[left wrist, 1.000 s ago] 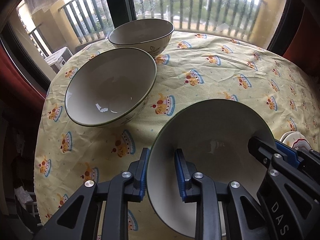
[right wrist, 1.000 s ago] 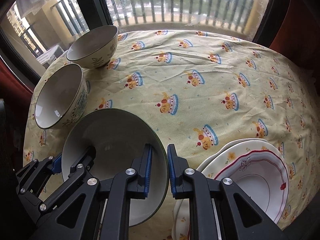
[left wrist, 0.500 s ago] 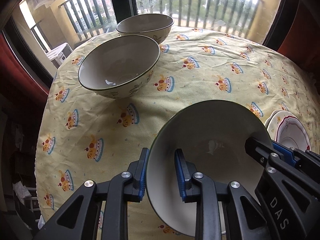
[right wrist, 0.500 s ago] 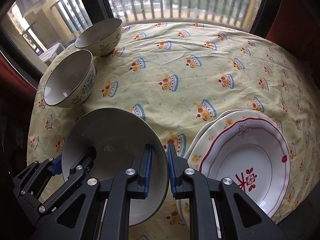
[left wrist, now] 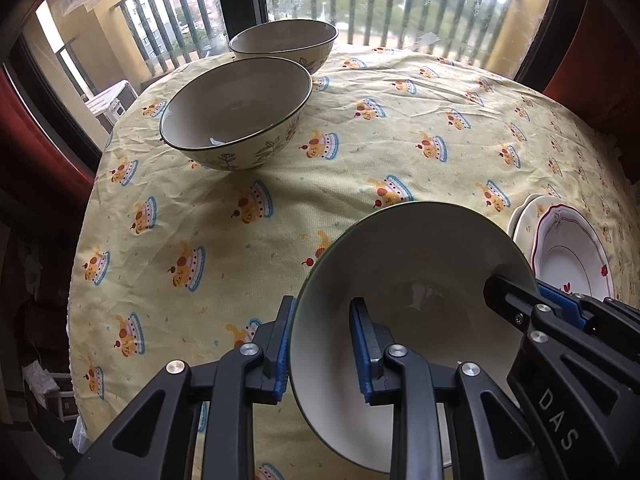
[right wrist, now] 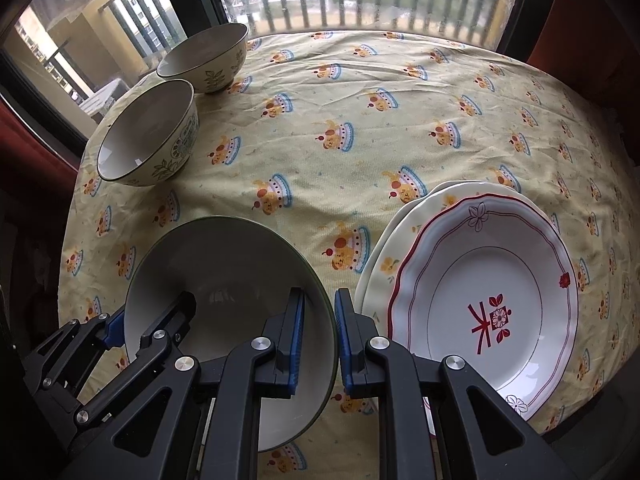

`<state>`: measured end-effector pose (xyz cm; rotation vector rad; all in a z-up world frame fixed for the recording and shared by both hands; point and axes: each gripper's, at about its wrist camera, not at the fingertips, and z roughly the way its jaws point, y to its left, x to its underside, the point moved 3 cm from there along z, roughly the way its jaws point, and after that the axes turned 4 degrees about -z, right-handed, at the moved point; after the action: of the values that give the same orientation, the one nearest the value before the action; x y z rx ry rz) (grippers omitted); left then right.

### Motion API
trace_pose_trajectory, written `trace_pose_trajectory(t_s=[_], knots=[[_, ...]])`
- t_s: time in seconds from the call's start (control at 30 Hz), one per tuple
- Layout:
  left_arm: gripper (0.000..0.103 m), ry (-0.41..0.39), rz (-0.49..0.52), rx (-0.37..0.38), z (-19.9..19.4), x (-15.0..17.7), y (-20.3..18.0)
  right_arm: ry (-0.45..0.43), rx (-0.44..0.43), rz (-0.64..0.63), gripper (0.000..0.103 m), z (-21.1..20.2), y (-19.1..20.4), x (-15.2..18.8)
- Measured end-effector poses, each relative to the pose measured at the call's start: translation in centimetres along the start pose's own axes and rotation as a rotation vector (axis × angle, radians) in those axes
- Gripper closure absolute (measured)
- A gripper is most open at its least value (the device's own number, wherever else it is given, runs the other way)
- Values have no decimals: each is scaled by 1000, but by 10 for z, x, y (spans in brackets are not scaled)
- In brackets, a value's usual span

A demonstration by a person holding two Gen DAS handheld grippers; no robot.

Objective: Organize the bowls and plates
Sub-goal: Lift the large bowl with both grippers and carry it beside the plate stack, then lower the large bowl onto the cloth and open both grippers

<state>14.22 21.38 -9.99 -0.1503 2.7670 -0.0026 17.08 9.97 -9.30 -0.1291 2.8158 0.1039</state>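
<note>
Table under yellow cake-print tablecloth (right wrist: pixel 360 128); two bowls (right wrist: pixel 148 136) far left of grippers, plate stack (right wrist: pixel 484 300) right.

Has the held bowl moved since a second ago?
Yes. The held bowl has drawn back from the two resting bowls, coming alongside the plates.

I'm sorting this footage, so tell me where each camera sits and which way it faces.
Left wrist: on the left gripper, angled down across the table; its jaws clamp the held bowl's rim, with the right gripper at right.
Right wrist: on the right gripper, clamping the opposite rim, plate stack beside.
Shared: that bowl, two leaf-patterned bowls, tablecloth.
</note>
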Motion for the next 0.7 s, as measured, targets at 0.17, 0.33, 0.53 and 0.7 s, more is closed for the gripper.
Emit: trace_pose_trajectory(t_s=[0.17,0.33,0.53,0.7], knots=[[79,0,16,-12,7,0,-3,2,5,9,83,9,-1,1],[66,11,0,12,9,0,-6,-8,12,11,79,11,-1,-2],[54,44,-41,20,10,5,-3,2,-5,4,47,9,-6,2],[33,3,-86,-12,0,5,5,-11,-27,-24,44,0,-9,-2]])
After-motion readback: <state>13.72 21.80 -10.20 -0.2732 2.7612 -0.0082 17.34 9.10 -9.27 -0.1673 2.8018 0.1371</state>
